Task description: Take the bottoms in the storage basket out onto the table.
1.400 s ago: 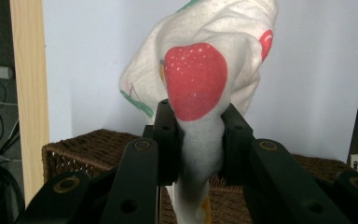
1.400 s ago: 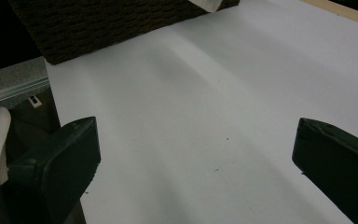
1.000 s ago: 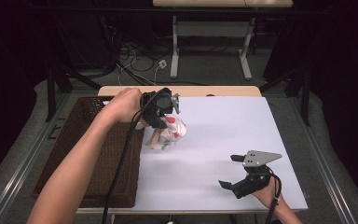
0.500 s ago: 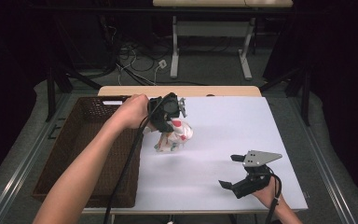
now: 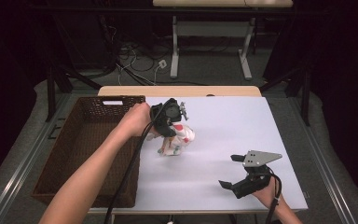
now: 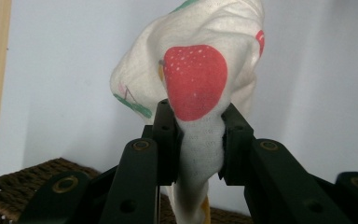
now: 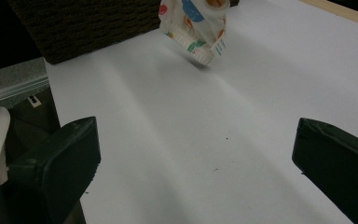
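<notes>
A: While the left gripper point(image 5: 170, 122) pinches the printed cloth point(image 5: 176, 140) just right of the wicker basket point(image 5: 86, 154), is anything laid out?

B: No; the cloth hangs bunched, touching the white table point(image 5: 228, 135). The right gripper point(image 5: 233, 170), jaws spread, waits well right of the basket.

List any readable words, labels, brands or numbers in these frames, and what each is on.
No text can be read.
Cloth, clamped in the left gripper: printed strawberry and other coloured shapes, no words.
Tag on the cloth's hem, in the right gripper view: blue marks, too small and blurred to read.
White label on the basket rim: too small to read.
</notes>
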### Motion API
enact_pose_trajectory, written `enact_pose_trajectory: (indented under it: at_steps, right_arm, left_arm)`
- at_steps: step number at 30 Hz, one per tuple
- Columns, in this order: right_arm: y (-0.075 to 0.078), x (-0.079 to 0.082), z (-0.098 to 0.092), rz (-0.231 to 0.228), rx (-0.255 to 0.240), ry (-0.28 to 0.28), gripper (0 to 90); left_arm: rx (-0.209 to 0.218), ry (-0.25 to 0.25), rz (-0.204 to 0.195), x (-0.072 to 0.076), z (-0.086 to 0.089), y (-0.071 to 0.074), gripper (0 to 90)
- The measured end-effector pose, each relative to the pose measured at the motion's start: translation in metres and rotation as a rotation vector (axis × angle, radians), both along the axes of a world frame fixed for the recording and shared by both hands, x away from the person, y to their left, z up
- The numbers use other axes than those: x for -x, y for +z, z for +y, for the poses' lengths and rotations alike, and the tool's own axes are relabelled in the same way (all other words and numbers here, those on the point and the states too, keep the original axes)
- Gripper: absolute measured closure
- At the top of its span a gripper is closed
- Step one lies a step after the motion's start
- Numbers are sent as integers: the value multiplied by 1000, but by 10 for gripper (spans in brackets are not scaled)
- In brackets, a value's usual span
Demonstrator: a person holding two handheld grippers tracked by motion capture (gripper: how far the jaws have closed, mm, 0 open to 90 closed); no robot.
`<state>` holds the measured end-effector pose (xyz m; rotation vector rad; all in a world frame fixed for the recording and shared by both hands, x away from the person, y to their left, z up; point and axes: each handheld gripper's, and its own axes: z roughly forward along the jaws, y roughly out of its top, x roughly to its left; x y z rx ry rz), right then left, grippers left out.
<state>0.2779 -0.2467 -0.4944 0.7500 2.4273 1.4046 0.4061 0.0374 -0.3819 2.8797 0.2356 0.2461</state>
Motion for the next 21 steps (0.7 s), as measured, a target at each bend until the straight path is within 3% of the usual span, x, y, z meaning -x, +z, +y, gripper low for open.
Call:
enact_pose_trajectory:
  at_steps: [21]
  right_arm:
    - [0,0,0,2,5,0,7]
  left_arm:
    - [74,76,-9,3,0,-20,726]
